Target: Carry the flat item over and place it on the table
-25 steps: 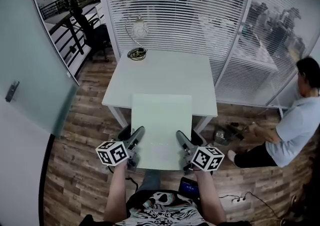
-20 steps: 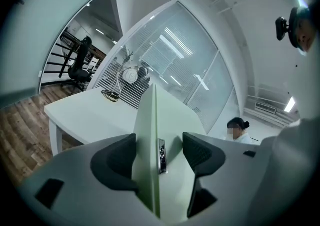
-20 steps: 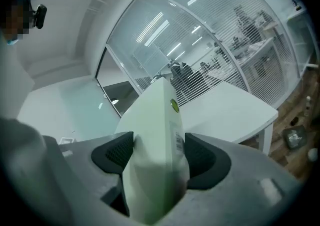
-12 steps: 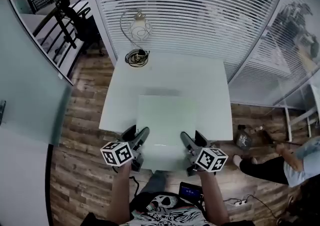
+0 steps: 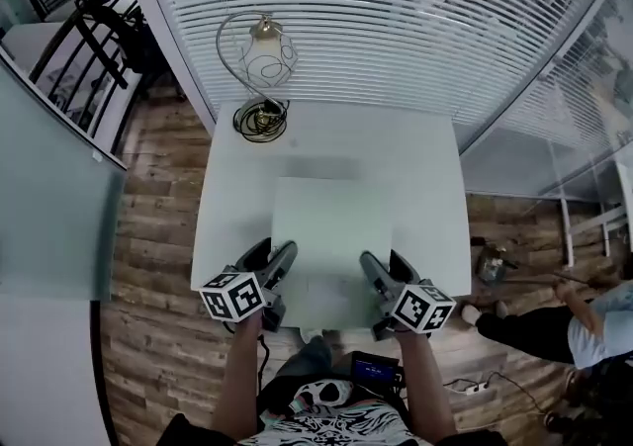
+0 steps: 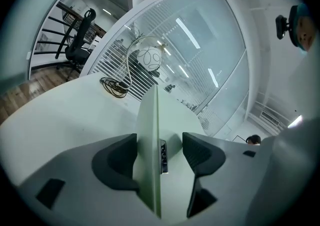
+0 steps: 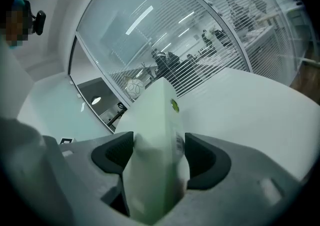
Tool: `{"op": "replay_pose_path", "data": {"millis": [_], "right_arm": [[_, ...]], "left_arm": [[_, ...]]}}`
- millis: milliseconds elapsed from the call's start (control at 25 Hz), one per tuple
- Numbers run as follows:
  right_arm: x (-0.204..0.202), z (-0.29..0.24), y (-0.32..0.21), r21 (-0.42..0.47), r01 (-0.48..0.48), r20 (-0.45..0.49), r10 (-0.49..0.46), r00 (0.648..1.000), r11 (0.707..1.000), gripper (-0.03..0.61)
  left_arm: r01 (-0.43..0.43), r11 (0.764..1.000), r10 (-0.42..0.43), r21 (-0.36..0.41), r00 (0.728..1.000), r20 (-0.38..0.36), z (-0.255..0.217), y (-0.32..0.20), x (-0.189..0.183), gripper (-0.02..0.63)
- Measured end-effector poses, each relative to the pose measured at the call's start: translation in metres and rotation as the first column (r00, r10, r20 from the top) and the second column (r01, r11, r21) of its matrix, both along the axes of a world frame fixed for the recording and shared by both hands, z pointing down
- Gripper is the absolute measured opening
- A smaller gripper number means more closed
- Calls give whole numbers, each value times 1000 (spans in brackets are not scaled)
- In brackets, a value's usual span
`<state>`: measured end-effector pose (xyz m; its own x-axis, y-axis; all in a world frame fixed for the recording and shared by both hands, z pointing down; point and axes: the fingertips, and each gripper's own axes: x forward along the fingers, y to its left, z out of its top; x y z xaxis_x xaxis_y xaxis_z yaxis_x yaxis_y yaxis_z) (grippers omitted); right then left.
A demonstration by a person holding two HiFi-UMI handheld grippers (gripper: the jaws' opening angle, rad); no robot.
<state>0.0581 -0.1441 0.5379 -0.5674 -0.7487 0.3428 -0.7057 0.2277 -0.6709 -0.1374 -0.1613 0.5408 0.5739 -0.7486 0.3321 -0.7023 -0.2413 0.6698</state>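
Note:
A flat pale green board (image 5: 331, 236) lies level over the near half of the white table (image 5: 425, 167), its near edge past the table's front edge. A shadow lies just beyond its far edge; I cannot tell whether it touches the tabletop. My left gripper (image 5: 272, 274) is shut on the board's near left edge, and my right gripper (image 5: 381, 278) on its near right edge. In the left gripper view the board (image 6: 149, 135) stands edge-on between the jaws of the left gripper (image 6: 159, 157). In the right gripper view the board (image 7: 157, 120) fills the gap of the right gripper (image 7: 159, 157).
A lamp with a globe shade (image 5: 262, 58) and a coiled cord (image 5: 259, 123) stands at the table's far left corner. Blinds on a glass wall (image 5: 396, 29) back the table. A person (image 5: 584, 320) sits on the wood floor at right, near small items (image 5: 492, 261).
I have stepped closer to the table, and the board has moved forward over it. Both grippers keep their hold. The seated person has slid toward the right edge of the view.

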Motion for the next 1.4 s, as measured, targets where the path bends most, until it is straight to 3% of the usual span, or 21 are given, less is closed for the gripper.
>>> {"op": "replay_pose_path", "data": {"millis": [240,880,1400], "right_arm": [[10,2,-15,-14,-27,5,27,1000,1000,308],[4,2,-49,-2,-1,-17,1,1000,1000,308],[6,28,-52,-58,0,-7,0,1000,998,308]], "left_arm": [[-28,1000,28,-12,1000,-1,1,-19,10,276],[6,1000,-5,-8,1000,26,1,-48,5,276],[5,998,-3,-67,1000,30,29,-51,7,276]]}}
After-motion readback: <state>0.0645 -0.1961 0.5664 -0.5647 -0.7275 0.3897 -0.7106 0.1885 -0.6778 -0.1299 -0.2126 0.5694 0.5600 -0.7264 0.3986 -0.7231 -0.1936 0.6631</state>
